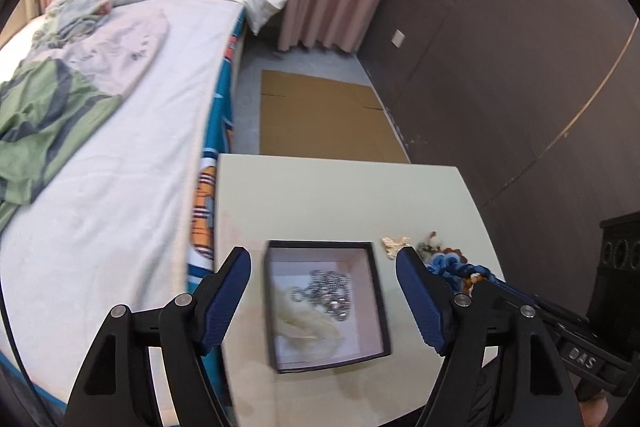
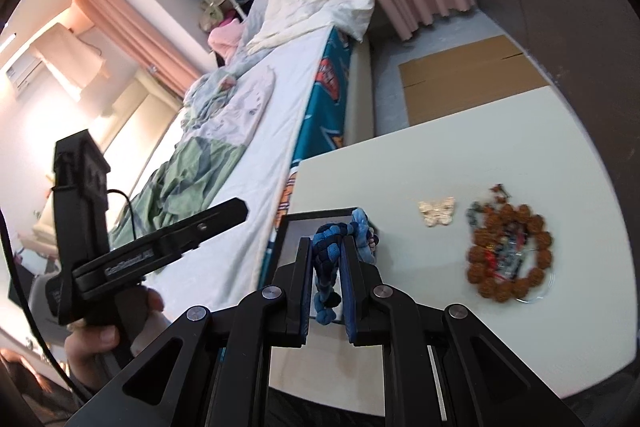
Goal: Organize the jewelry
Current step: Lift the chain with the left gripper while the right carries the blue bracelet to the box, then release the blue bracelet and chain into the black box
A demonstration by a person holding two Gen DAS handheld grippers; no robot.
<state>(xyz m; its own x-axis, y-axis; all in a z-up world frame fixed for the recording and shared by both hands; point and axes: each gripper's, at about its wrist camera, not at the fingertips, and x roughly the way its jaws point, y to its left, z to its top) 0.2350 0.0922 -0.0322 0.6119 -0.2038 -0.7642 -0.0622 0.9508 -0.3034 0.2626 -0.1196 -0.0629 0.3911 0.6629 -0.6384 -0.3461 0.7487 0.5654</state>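
Note:
A black jewelry box sits on the pale table; it holds a silver chain and a cream fluffy piece. My left gripper is open and empty, its fingers either side of the box. My right gripper is shut on a blue braided bracelet, held just above the box's near edge; the bracelet also shows in the left wrist view. A cream butterfly brooch and a brown bead bracelet lie on the table to the right.
A bed with rumpled clothes runs along the table's left side. Flat cardboard lies on the floor beyond the table. A dark wall stands to the right. Small mixed jewelry lies inside the bead ring on a clear dish.

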